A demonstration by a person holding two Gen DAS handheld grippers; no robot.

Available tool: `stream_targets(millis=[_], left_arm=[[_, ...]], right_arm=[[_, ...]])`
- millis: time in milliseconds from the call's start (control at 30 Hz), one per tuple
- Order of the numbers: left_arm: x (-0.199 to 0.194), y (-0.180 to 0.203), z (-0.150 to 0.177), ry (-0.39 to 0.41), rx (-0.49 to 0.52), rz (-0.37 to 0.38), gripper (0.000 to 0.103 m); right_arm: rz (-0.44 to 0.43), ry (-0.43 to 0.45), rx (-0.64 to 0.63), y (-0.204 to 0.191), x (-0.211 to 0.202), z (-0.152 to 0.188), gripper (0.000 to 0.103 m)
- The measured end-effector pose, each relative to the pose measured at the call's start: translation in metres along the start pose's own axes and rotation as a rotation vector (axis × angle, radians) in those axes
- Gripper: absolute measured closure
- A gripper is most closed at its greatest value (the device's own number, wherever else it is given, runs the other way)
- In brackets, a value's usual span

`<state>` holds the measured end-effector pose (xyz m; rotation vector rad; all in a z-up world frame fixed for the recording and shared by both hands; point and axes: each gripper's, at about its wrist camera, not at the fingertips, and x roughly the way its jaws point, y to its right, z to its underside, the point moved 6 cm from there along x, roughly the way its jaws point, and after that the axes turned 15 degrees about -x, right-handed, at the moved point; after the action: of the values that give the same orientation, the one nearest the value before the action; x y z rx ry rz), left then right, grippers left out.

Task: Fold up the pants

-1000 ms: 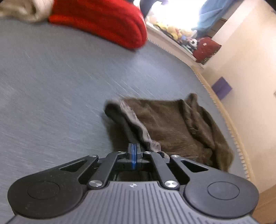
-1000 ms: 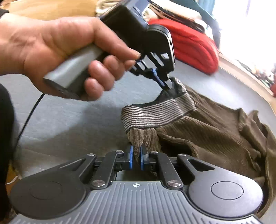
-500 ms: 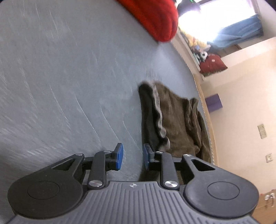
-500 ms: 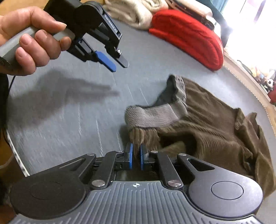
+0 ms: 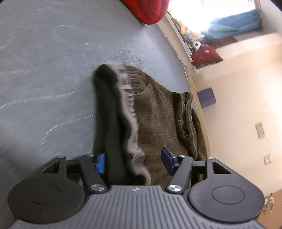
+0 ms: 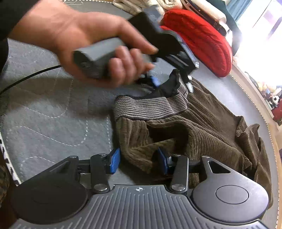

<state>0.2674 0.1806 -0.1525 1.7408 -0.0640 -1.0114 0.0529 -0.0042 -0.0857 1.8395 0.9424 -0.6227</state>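
Brown corduroy pants (image 5: 158, 114) (image 6: 202, 123) lie crumpled on the grey quilted surface (image 6: 44, 114), their striped grey waistband (image 5: 130, 105) (image 6: 149, 105) toward me. My left gripper (image 5: 134, 163) (image 6: 171, 82) is low over the far waistband corner. Its jaws are opening, with the band between the blue pads and no pad pressing on it. My right gripper (image 6: 138, 161) sits at the near waist corner, jaws also opening. A fold of corduroy lies loose between its pads. A hand (image 6: 79, 35) holds the left gripper's handle.
A red knitted bundle (image 6: 197, 40) (image 5: 149, 10) and pale folded clothes (image 6: 132, 5) lie at the far side. The surface's rim (image 6: 267, 123) curves close behind the pants on the right. A black cable (image 6: 35, 74) trails at the left.
Both grippers were shut on the waistband and have let go. The left one lifted away opening, then came back down over the band. The pants have settled onto the surface.
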Motion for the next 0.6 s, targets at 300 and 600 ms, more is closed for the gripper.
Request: stream_targets(millis=[300,600], left_arm=[[-0.009,0.015,-0.007,0.056,0.182,-0.142,0.088],[-0.181,-0.012,-0.055,0.267,0.327,-0.382,0.089]], right_arm=[[-0.116,-0.022,0.030,-0.006,0.018,-0.010,0.094],[-0.256,0.223,-0.024,-0.054,-0.021,-0.103,0.097]])
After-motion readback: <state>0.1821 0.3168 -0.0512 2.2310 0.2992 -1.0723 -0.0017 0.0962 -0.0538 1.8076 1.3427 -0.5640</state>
